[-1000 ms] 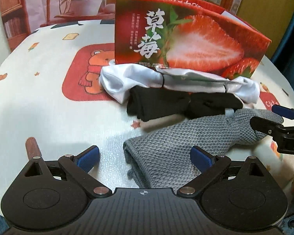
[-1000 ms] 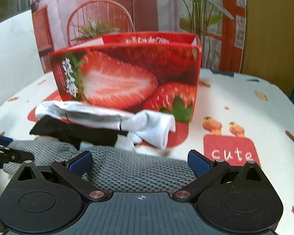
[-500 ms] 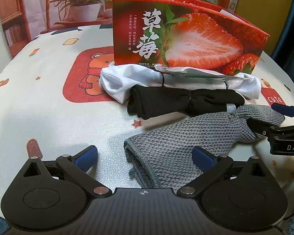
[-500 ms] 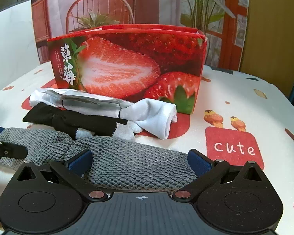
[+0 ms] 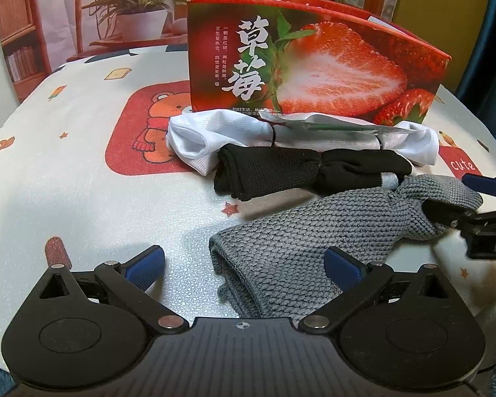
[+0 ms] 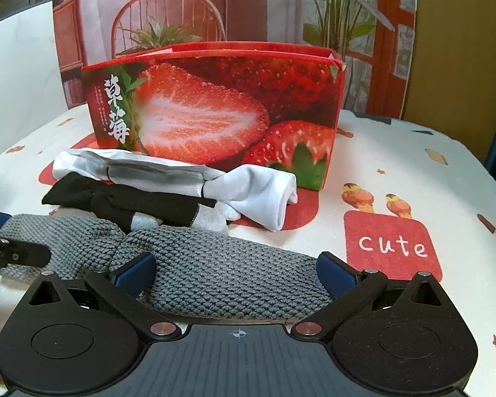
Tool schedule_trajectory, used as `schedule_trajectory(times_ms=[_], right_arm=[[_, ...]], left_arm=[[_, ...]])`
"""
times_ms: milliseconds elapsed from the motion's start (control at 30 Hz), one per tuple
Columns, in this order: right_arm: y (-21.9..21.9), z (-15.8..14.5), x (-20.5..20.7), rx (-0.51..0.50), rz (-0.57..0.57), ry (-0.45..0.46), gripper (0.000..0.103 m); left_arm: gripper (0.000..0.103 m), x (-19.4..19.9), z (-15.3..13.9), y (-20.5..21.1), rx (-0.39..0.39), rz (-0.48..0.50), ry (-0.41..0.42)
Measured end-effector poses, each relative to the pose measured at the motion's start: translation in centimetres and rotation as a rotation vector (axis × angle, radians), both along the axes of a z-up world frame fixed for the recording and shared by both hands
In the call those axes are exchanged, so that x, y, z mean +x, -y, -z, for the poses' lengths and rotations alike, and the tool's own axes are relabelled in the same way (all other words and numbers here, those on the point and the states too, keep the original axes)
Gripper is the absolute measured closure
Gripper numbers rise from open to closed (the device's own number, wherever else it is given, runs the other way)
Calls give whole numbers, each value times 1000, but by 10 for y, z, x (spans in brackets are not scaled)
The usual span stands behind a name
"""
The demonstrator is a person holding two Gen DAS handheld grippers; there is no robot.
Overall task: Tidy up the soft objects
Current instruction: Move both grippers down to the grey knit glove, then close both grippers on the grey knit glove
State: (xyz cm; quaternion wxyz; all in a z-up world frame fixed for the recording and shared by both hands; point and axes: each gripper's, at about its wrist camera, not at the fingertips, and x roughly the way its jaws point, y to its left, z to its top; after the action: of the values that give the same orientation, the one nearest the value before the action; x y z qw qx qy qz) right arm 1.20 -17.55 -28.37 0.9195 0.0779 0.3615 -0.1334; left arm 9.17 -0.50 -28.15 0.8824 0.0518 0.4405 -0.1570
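Note:
A grey knitted cloth (image 5: 317, 231) lies stretched on the table, seen also in the right wrist view (image 6: 215, 264). Behind it lie a black sock bundle (image 5: 281, 168) (image 6: 142, 201) and a white sock bundle (image 5: 248, 132) (image 6: 248, 182), in front of a red strawberry box (image 5: 314, 72) (image 6: 215, 109). My left gripper (image 5: 244, 264) is open, its jaws either side of one end of the grey cloth. My right gripper (image 6: 236, 274) is open, its jaws spanning the cloth's other end; its fingers show at the right of the left wrist view (image 5: 446, 211).
The table carries a white printed cover (image 5: 66, 182) with a red bear patch (image 5: 142, 132) and a "cute" patch (image 6: 390, 244). Potted plants and a chair backdrop stand behind the box. The table edge curves close on both sides.
Both grippers have drawn back slightly and lifted their view; the grey cloth lies more stretched out between them. Jaws stay open.

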Motion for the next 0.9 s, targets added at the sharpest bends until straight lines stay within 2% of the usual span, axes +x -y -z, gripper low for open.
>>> schedule_trajectory(times_ms=[200,367,633,900], right_arm=[[6,-12,-16,-4,89,53,0],[20,-7,-19,35,152,47,1],[13,3,-13,54,88,5,8],[13,2,-13,75,80,13,13]], left_arm=[[0,0,0,-1,-7,6,2],[0,-1,0,-1,-2,9,3],[0,-1,0,0,2,10,7],[0,-1,1,0,3,13,8]])
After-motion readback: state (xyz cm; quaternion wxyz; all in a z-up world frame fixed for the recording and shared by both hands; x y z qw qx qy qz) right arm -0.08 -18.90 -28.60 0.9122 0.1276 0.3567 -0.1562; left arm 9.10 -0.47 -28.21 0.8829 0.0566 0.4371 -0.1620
